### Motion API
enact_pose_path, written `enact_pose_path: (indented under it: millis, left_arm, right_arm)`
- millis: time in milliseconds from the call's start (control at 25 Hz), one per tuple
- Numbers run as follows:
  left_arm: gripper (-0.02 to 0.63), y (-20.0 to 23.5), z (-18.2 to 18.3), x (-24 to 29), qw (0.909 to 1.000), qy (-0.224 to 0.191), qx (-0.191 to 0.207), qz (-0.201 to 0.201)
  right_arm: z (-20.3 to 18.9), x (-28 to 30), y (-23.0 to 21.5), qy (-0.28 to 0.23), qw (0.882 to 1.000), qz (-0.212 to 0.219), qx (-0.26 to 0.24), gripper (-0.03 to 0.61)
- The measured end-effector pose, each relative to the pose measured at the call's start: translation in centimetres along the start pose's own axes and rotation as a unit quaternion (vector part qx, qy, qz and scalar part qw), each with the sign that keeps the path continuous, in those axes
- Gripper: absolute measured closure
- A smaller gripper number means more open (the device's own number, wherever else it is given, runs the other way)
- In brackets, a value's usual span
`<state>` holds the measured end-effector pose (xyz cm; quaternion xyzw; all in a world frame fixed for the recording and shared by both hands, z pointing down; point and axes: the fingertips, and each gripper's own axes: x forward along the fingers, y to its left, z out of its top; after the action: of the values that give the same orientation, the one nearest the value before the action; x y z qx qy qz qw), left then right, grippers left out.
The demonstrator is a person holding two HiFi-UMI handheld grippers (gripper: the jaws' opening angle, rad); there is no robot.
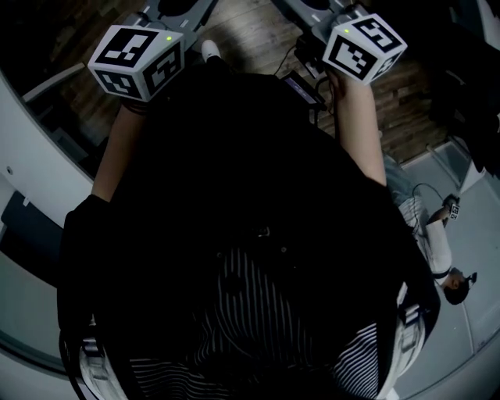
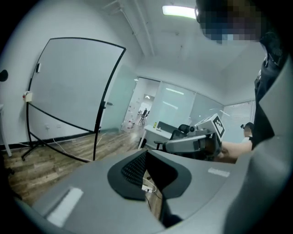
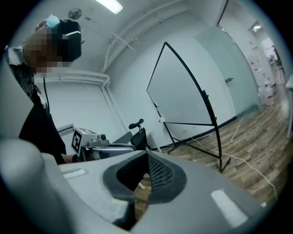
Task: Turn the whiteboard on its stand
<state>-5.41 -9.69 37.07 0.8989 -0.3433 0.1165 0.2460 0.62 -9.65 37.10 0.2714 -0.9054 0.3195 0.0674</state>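
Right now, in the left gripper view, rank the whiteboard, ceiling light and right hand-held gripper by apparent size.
1. whiteboard
2. right hand-held gripper, though nearness enlarges it
3. ceiling light

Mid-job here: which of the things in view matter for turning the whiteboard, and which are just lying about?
For the job: whiteboard, its stand, left gripper and right gripper, both shut and empty.
Lying about: desk, office chair, floor cable.
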Motion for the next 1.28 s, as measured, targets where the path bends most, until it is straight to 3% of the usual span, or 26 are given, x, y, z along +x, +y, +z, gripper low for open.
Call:
enact_pose_path:
  millis: [120, 440, 600, 760, 1040, 1280]
  left_arm:
    - [0.614, -1.0, 1.8, -1.3, 0.9994, -0.027, 0.019, -0.009]
    - [0.614, 0.4, 3.9, 0.1, 0.9991, -0.037, 0.02, 0.002]
    - [0.614, -0.1, 4.6, 0.4, 0.9977, -0.042, 0.052, -0.012]
    - [0.614, -0.7, 4.0, 0.2, 0.9962, -0.047, 0.057, -0.046]
    - [0.615, 0.5, 3.1, -0.7, 0.9939, -0.065, 0.05, -0.074]
    - [0.615, 1.0, 3.7, 1.6, 0.9958, -0.058, 0.049, -0.051]
  right_arm:
    - [1.3, -1.0, 2.1, -0.022, 1.0, 0.008, -0.004, 0.578]
    - [3.3, -1.5, 0.0, -0.011, 0.999, -0.017, -0.041, 0.578]
    - [3.5, -0.6, 0.9, -0.007, 0.998, -0.024, -0.06, 0.578]
    - [2.6, 0.4, 2.9, -0.004, 0.997, -0.028, -0.075, 0.578]
    - [1.2, 2.0, 3.9, 0.013, 0.996, -0.034, -0.076, 0.578]
    - [2.9, 0.8, 1.0, 0.011, 0.998, -0.017, -0.054, 0.578]
